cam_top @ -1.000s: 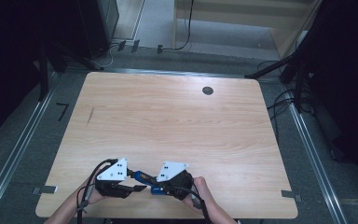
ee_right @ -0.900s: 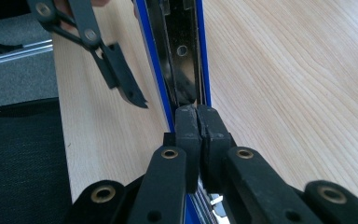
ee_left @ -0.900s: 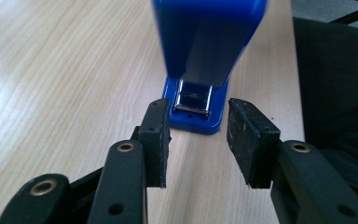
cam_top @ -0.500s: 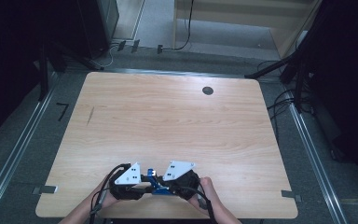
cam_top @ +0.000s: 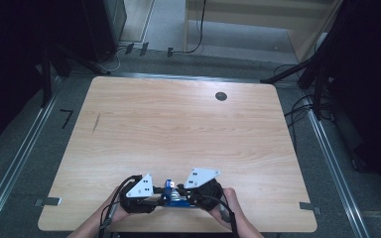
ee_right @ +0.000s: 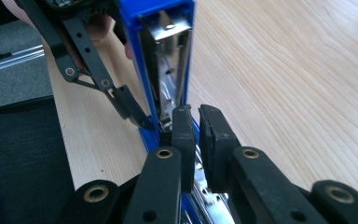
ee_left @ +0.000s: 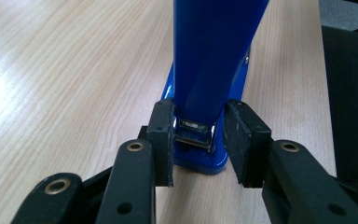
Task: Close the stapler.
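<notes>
Blue stapler (ee_left: 209,56) w/ silver metal inside, black fingers (ee_left: 162,135), light wood-grain table (cam_top: 178,129)

So the blue stapler (cam_top: 171,195) is sitting at the near edge of the table, flipped wide open: its glossy blue top (ee_left: 214,51) is standing up off the base, and the shiny metal staple channel (ee_right: 168,65) is showing inside.
</notes>
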Available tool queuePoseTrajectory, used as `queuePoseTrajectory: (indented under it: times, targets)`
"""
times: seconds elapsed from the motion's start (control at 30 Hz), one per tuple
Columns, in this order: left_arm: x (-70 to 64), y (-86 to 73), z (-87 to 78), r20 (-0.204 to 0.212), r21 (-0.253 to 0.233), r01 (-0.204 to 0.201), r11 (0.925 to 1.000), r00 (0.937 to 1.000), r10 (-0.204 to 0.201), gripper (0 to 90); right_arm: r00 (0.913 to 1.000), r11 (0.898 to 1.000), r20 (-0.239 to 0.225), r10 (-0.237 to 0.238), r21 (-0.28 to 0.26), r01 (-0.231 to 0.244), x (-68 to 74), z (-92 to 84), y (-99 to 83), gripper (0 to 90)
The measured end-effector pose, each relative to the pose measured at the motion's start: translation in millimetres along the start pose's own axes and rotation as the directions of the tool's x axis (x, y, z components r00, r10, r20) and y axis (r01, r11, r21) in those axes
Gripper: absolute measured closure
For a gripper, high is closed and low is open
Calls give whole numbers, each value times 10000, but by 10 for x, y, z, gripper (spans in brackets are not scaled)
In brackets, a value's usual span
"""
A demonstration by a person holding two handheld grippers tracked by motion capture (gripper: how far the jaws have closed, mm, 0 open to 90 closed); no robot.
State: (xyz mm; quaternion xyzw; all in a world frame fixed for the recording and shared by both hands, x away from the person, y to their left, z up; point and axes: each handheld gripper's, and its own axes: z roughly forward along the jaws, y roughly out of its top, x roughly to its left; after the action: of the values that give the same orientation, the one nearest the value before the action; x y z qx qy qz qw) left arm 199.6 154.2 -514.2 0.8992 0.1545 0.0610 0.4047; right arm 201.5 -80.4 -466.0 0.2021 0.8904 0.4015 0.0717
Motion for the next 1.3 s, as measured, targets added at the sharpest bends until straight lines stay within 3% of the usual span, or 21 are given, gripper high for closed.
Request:
queuePoseTrajectory:
  times: [0.2, 0.47, 0.6, 0.77, 0.93, 1.03, 1.1, 1.3]
  targets:
    - [-4, 17, -46, 12, -461, 31, 9989, 10000, -30, 656, 9995, 9994, 161, 263, 236, -267, -40, -75, -69, 853]
    - [-75, 118, 56, -377, 64, -321, 9995, 9988, 323, 651, 9970, 9963, 375, 676, 511, -695, -154, -136, -170, 840]
    - [-75, 110, 91, -405, 323, -258, 9991, 9988, 271, 645, 9940, 9935, 621, 899, 646, -939, -215, -202, -246, 835]
    - [-80, 121, 116, -450, 399, -251, 9989, 9986, 269, 654, 9862, 9896, 892, 1395, 218, -1420, -284, -388, -268, 814]
    - [-81, 146, 121, -442, 583, -191, 9981, 9988, 217, 650, 9822, 9865, 1041, 1565, -650, -1503, -285, -564, -127, 799]
    - [-82, 149, 124, -444, 593, -130, 9982, 9989, 156, 649, 9852, 9860, 932, 1436, -985, -1344, -234, -596, -20, 797]
    - [-83, 148, 121, -450, 589, -112, 9982, 9989, 138, 648, 9882, 9881, 812, 1300, -936, -1223, -176, -572, 37, 799]
    - [-92, 148, 126, -404, 594, -117, 9982, 9991, 141, 629, 9933, 9973, 897, 729, -123, -720, -91, -437, 35, 844]
